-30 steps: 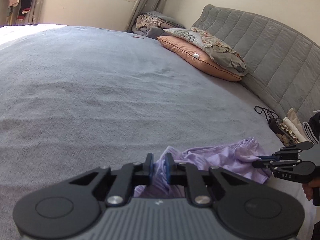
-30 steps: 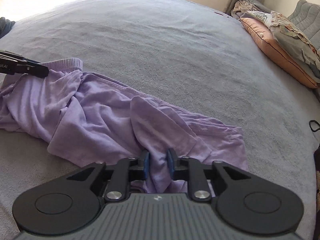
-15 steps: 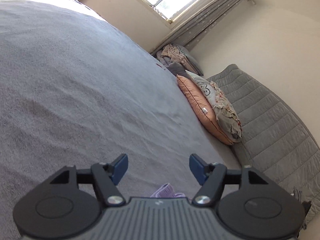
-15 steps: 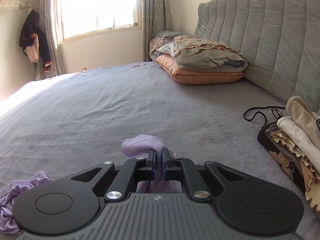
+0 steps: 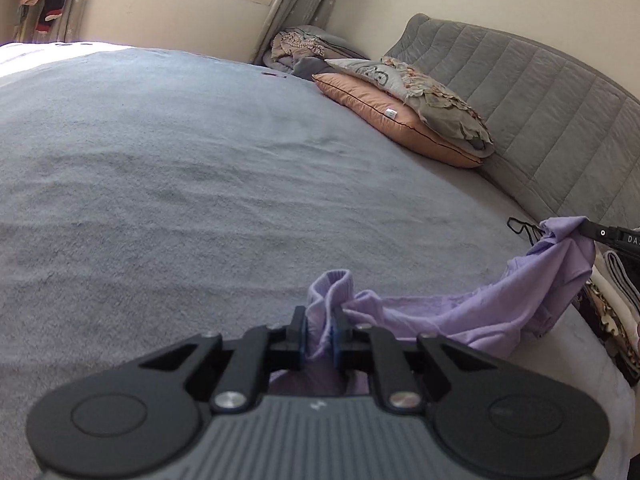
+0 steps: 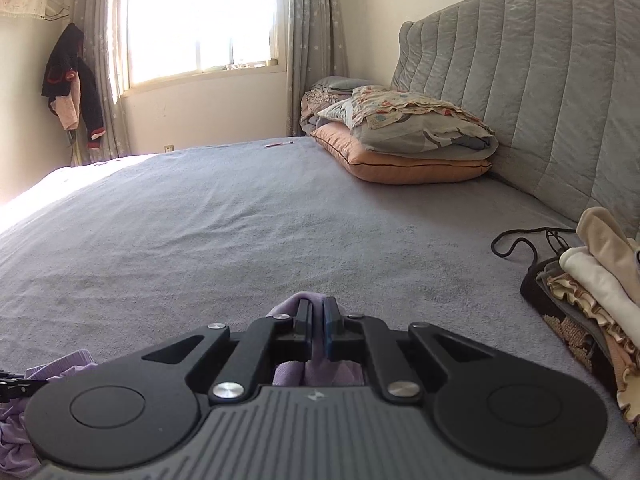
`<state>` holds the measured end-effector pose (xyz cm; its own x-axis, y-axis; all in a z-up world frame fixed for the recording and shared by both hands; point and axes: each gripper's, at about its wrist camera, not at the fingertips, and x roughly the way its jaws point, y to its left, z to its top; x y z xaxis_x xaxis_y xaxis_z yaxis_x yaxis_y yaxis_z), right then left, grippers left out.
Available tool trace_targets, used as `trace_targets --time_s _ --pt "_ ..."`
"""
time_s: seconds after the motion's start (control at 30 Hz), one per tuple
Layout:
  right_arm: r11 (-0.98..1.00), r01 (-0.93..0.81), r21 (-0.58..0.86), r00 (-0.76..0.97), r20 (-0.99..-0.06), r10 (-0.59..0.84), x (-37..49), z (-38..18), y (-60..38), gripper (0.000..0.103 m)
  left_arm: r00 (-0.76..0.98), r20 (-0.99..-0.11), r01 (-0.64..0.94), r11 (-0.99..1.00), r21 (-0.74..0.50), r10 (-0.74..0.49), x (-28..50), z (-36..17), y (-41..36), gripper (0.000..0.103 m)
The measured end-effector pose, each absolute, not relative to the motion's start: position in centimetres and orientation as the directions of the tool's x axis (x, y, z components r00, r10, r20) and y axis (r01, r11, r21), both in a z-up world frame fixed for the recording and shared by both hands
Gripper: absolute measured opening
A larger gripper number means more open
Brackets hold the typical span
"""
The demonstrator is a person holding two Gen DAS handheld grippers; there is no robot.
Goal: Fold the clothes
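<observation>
- The left gripper [image 5: 320, 330] is closing its jaws; a bunched fold of the purple garment [image 5: 480, 312] sits between the blue pads, which press on it.
- The right gripper [image 6: 317, 330] is closed on another part of the same garment; a thin purple fold shows between its pads and bulges above them.
- In the left wrist view, the garment spans from the left gripper up and to the right, where the tip of the right gripper [image 5: 588, 230] holds its far end raised above the bed [image 5: 200, 184].
- The stretch of cloth between the two grippers sags; whether its lowest part touches the grey bed cover cannot be told.
- In the right wrist view, part of the garment lies at the lower left edge, just beside the tip of the left gripper [image 6: 38, 380].
- A stack of folded clothes [image 6: 592, 288] sits on the bed at the right, near the headboard [image 6: 540, 80].
- A black cord [image 6: 520, 240] lies on the bed just beside that stack.
- Pillows [image 6: 404, 140] are stacked against the headboard, well apart from the garment.
- A window [image 6: 200, 20] with grey curtains is on the far wall.
</observation>
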<state>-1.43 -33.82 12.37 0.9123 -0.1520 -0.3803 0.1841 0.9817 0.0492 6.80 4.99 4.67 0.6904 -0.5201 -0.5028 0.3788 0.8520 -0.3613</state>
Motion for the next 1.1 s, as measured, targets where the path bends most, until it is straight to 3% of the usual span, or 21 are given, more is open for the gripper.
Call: trace_targets --time_s 0.13,0.33,0.37,0.43,0.57,0.63,0.67,0.73,0.77,0.9,0.93,1.0,1.1 --pt "0.976 0.213 0.047 0.946 -0.26 -0.194 -2.9 13.9 -34.0 0.003 0.789 -0.329 0.382 0.834 -0.398 -0.518 5.3 9.4 7.9 0.011" --pt "0.965 0.256 0.047 0.932 -0.278 -0.234 -2.5 13.5 -34.8 0.003 0.886 -0.115 0.321 0.774 -0.546 -0.448 3.1 13.4 13.8 0.011" --pt "0.961 0.269 0.059 0.935 -0.257 -0.246 -2.8 13.7 -35.0 0.003 0.9 -0.081 0.313 0.763 -0.566 -0.429 2.7 13.9 14.8 0.011" --pt "0.951 0.294 0.092 0.943 -0.187 -0.274 -3.8 14.4 -35.5 0.003 0.92 0.01 0.319 0.732 -0.602 -0.392 1.6 15.0 16.9 0.001" --pt "0.917 0.365 0.162 0.931 -0.067 -0.359 -5.7 15.7 -36.8 0.003 0.926 0.217 0.374 0.66 -0.652 -0.31 -0.9 17.6 21.4 0.001" --pt "0.884 0.41 0.224 0.912 -0.088 -0.4 -6.0 15.8 -38.3 0.003 0.934 0.176 0.348 0.685 -0.64 -0.31 -0.9 18.2 22.4 0.001" --pt "0.865 0.432 0.254 0.902 -0.103 -0.42 -6.1 15.8 -39.1 0.003 0.928 0.102 0.334 0.674 -0.659 -0.36 0.3 17.3 22.3 0.003" --pt "0.828 0.472 0.301 0.881 -0.202 -0.429 -5.5 15.0 -40.7 0.004 0.89 -0.05 0.295 0.657 -0.694 -0.453 2.7 15.4 22.0 0.031" --pt "0.803 0.498 0.328 0.864 -0.263 -0.429 -5.0 14.2 -41.6 0.004 0.861 -0.175 0.23 0.672 -0.704 -0.478 4.3 13.6 21.0 0.056" --pt "0.7 0.549 0.456 0.835 -0.332 -0.439 -5.1 12.1 -43.7 0.004 0.764 -0.466 0.088 0.787 -0.611 -0.447 7.3 8.1 17.5 0.062" --pt "0.703 0.549 0.452 0.836 -0.303 -0.458 -5.4 12.4 -43.6 0.004 0.734 -0.518 0.057 0.801 -0.597 -0.438 8.0 7.0 16.9 0.065" --pt "0.725 0.549 0.416 0.835 -0.235 -0.497 -6.0 13.5 -42.9 0.004 0.729 -0.529 0.046 0.803 -0.594 -0.433 8.3 5.7 16.6 0.09" --pt "0.755 0.541 0.371 0.84 -0.201 -0.504 -6.2 14.1 -42.4 0.004 0.75 -0.557 0.019 0.854 -0.521 -0.356 9.1 4.4 15.6 0.096"
